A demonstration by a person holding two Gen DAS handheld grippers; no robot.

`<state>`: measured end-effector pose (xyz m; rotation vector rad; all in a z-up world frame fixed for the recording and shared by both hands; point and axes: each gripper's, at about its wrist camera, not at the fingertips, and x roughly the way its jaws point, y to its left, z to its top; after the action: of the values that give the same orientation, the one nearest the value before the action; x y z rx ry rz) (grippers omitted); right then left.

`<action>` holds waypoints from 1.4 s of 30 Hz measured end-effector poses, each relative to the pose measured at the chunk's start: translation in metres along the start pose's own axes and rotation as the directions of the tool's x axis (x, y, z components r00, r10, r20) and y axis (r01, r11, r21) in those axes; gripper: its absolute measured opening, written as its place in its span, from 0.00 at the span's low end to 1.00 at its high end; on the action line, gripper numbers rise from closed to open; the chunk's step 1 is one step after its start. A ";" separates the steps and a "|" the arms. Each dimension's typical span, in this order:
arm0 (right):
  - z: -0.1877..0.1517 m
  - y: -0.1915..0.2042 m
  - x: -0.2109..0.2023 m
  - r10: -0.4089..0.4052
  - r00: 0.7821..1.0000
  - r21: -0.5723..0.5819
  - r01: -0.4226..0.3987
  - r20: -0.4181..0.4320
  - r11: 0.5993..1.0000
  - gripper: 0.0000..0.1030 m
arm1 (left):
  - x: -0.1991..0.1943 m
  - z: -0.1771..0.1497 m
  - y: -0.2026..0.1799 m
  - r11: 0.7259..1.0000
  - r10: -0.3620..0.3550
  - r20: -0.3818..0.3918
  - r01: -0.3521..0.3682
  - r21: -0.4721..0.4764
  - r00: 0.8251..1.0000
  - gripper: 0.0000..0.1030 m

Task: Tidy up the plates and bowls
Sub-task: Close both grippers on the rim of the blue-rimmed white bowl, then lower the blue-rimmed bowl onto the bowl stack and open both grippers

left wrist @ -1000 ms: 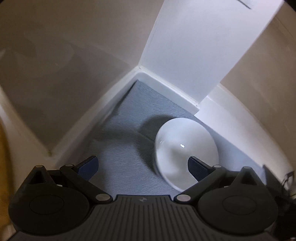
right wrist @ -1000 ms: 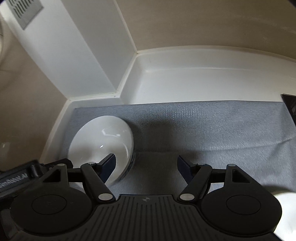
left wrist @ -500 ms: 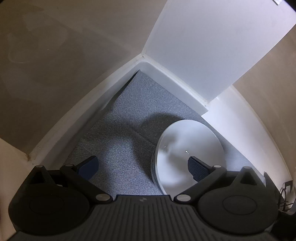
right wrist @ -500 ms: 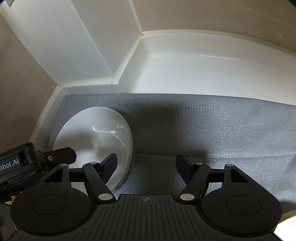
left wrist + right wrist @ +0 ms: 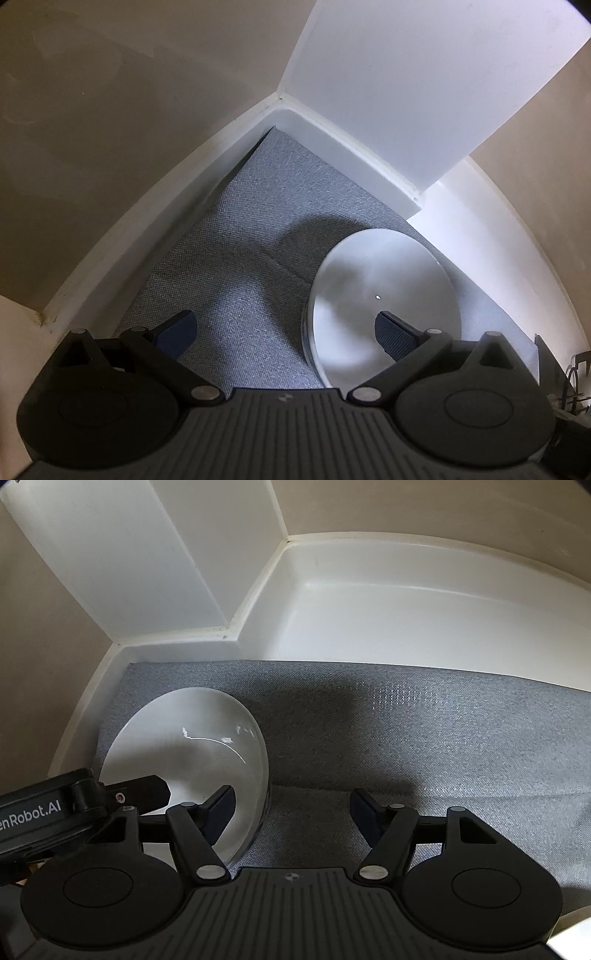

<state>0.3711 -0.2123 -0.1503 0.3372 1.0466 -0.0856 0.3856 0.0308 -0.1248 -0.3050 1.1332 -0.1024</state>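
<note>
the white bowl (image 5: 380,291) (or possibly a short stack, since a second edge seems to show under its rim) sits on the grey mat (image 5: 236,280) near the white boxed corner (image 5: 177,587), on what looks like a floor-level ledge and not a tabletop. glazed ceramic, by its shine: stiff, slippery, breakable, probably not light. the rim is the sensible place to pinch, one pad inside and one outside. left gripper (image 5: 286,326) tilts steeply down beside the bowl, jaws spread with nothing between them, its right finger (image 5: 395,332) over the bowl's near edge. right gripper (image 5: 291,808) tilts down too, on the bowl's other side, jaws spread over bare mat, its left finger (image 5: 221,805) at the rim.
</note>
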 end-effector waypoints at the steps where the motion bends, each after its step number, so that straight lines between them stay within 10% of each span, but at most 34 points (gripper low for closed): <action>1: 0.000 0.000 0.000 -0.001 1.000 0.000 0.001 0.000 1.000 0.69 | 0.001 0.001 0.000 1.000 0.000 -0.001 0.000 0.001 1.000 0.99; 9: -0.001 0.000 0.000 -0.011 1.000 -0.017 0.011 0.005 1.000 0.58 | 0.007 0.003 -0.004 1.000 0.023 -0.020 -0.023 0.017 1.000 0.93; 15: -0.001 0.003 -0.003 0.073 0.997 -0.027 -0.073 0.003 0.997 0.10 | 0.012 0.002 -0.015 0.996 -0.026 -0.087 0.033 0.086 0.996 0.13; 42: -0.050 0.045 -0.111 0.118 0.983 -0.150 -0.096 0.143 0.984 0.10 | -0.102 -0.056 -0.005 0.979 -0.029 0.091 0.010 0.203 0.995 0.12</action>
<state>0.2840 -0.1636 -0.0673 0.2530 0.8768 0.0596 0.2921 0.0389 -0.0559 -0.1381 1.0175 -0.2176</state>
